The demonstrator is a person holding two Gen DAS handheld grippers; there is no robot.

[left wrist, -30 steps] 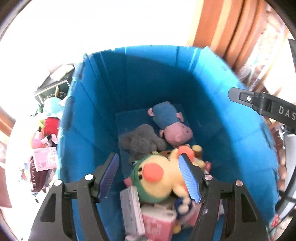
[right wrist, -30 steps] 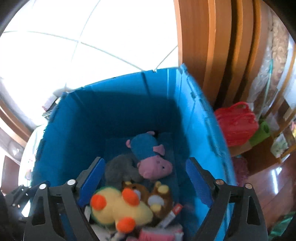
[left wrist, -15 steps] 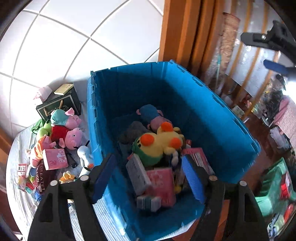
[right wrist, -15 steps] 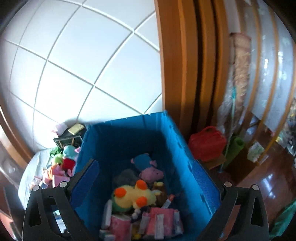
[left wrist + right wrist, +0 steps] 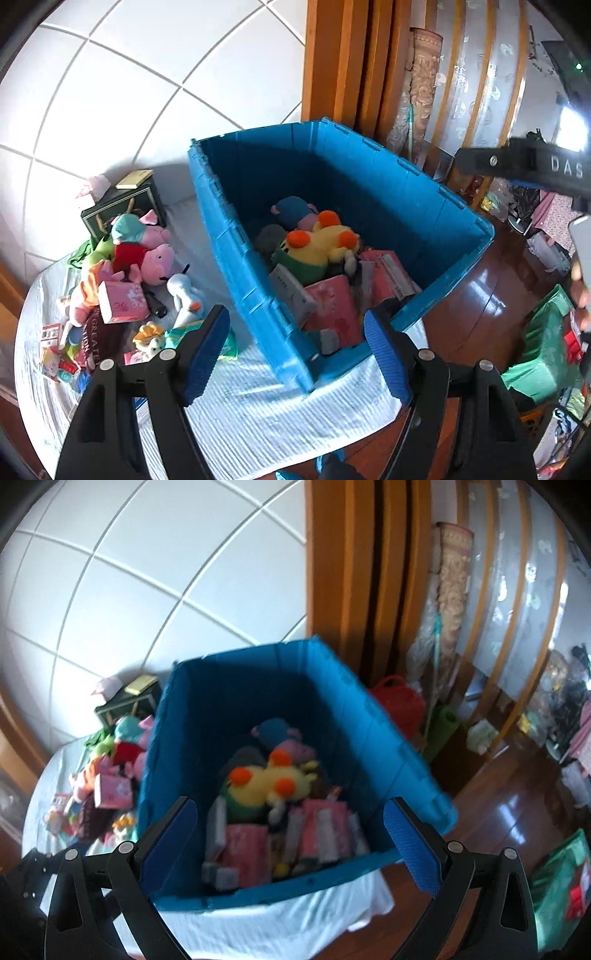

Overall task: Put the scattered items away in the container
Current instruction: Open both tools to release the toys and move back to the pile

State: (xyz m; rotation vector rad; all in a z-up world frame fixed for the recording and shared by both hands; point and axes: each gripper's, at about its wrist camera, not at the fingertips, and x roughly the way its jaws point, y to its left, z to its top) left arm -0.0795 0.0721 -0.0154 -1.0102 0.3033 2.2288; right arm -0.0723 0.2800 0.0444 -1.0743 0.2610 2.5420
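Both empty, jaws spread wide: left gripper (image 5: 295, 349), right gripper (image 5: 291, 840), above blue container (image 5: 236, 236); "DAS" readable on right gripper.

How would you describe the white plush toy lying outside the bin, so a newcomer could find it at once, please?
Start at the big blue bin and look at the pile on the white cloth along its left wall. The white plush toy lies nearest that wall, just below the pink pig plush. It is the only white toy, with a small orange patch.
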